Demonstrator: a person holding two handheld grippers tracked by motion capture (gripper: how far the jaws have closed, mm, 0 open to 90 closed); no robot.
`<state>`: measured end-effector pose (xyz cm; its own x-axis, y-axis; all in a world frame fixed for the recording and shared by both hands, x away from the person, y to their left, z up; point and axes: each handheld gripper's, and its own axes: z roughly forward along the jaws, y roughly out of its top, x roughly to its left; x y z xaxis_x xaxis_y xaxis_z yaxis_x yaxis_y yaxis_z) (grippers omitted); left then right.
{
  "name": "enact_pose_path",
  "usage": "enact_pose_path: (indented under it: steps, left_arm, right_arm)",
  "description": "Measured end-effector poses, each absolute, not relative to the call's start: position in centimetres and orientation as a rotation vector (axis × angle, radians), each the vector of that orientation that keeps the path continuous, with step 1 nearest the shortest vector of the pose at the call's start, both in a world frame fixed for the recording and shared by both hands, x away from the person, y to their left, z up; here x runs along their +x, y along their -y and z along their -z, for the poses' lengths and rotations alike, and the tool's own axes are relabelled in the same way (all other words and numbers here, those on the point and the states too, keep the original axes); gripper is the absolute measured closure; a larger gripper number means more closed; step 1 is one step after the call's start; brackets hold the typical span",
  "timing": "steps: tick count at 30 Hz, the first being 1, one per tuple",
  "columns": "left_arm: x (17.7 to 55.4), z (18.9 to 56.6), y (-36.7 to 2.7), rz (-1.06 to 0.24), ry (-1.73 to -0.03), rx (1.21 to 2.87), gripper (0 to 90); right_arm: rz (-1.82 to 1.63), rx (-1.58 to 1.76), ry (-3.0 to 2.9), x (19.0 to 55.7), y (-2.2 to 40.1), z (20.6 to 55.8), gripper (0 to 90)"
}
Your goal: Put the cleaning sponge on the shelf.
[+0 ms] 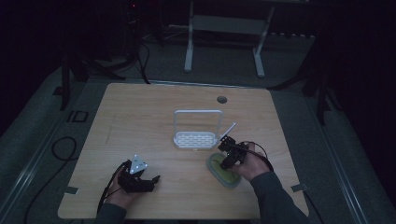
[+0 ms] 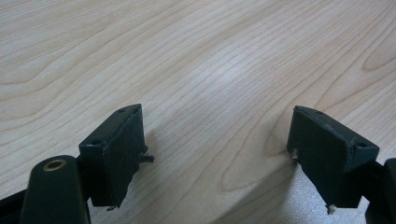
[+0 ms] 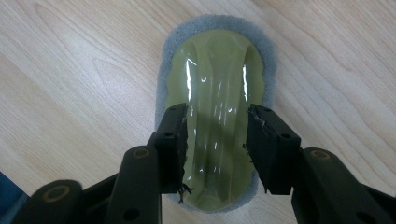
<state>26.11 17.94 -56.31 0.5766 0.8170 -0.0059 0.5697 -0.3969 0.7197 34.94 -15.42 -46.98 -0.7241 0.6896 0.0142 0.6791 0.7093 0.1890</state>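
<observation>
A scrubber (image 3: 215, 70) with a glossy olive-green grip on a grey foam pad lies flat on the wooden table (image 1: 140, 116), seen at the front right in the high view (image 1: 223, 175). My right gripper (image 3: 217, 140) comes down on it from above. Its two jaws press against either side of the green grip's raised middle ridge. The high view has that gripper (image 1: 227, 163) over the pad's far end. My left gripper (image 2: 215, 154) stands open over bare wood with nothing between its jaws; it rests low at the front left (image 1: 152, 181).
A white perforated rack (image 1: 196, 138) with a tall loop handle stands mid-table, just behind the scrubber. A thin pale rod (image 1: 229, 129) slants beside its right end. A round cable hole (image 1: 222, 99) sits near the far edge. Dark floor and a white frame leg (image 1: 188, 51) lie beyond.
</observation>
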Motion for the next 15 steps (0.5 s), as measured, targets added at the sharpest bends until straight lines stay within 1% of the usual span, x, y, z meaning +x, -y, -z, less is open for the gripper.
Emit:
enact_pose_path:
  steps: [10,15]
  left_arm:
    - [26.11,56.32,-17.94,-0.46,-1.101,2.117,19.4]
    - [26.11,56.32,-17.94,-0.46,-1.101,2.117,19.4]
  right_arm:
    - [-0.223,1.13,-2.873,35.3,14.9,47.12,60.9]
    - [-0.194,1.115,-2.887,35.6,14.77,47.04,65.9]
